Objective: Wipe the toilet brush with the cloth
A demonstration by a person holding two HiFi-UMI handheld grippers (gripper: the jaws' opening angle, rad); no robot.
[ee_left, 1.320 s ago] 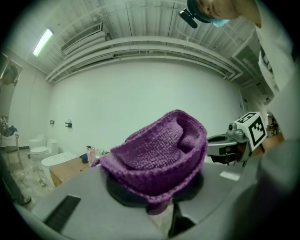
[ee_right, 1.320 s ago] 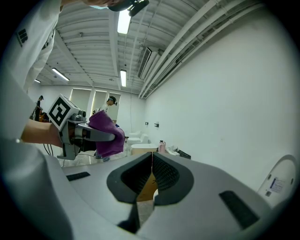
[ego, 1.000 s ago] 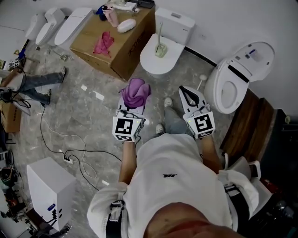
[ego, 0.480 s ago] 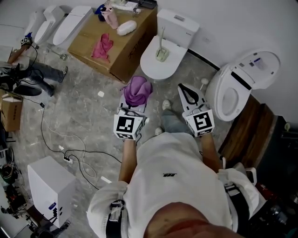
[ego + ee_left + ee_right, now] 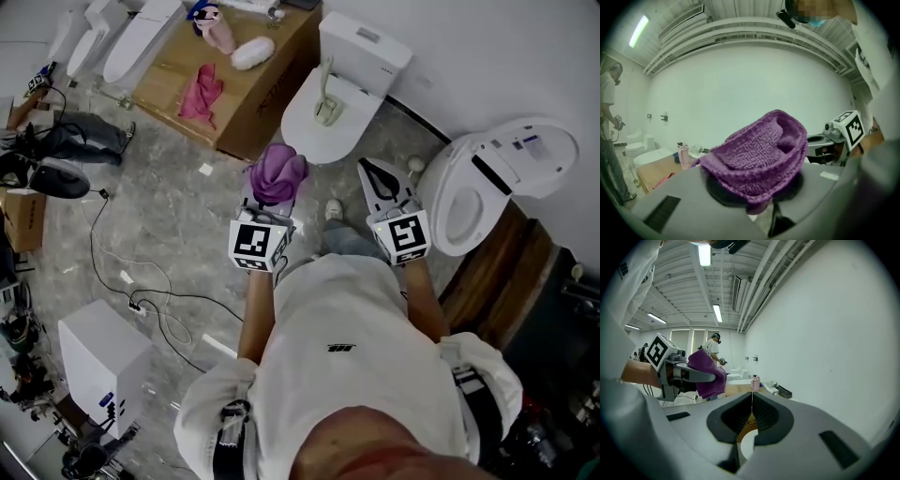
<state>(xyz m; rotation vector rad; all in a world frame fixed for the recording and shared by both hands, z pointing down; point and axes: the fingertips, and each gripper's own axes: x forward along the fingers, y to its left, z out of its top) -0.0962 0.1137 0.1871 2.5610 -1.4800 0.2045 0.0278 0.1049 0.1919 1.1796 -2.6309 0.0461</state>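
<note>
A purple cloth is pinched in the jaws of the left gripper and is bunched up over their tips. The jaws of the right gripper are pressed together, and nothing is held between them. The two grippers are held side by side over the grey floor, the right one just to the right of the cloth.

The toilet brush is seen beyond both grippers, in its holder on the closed lid of a white toilet against the far wall, with its handle upright. It is touched by neither gripper, nor by the cloth.

To the left of that toilet a cardboard box is placed, and on it a pink rag and a pink bottle are laid. To the right, a second toilet is seen with its lid raised. Cables are strewn over the floor at the near left.
</note>
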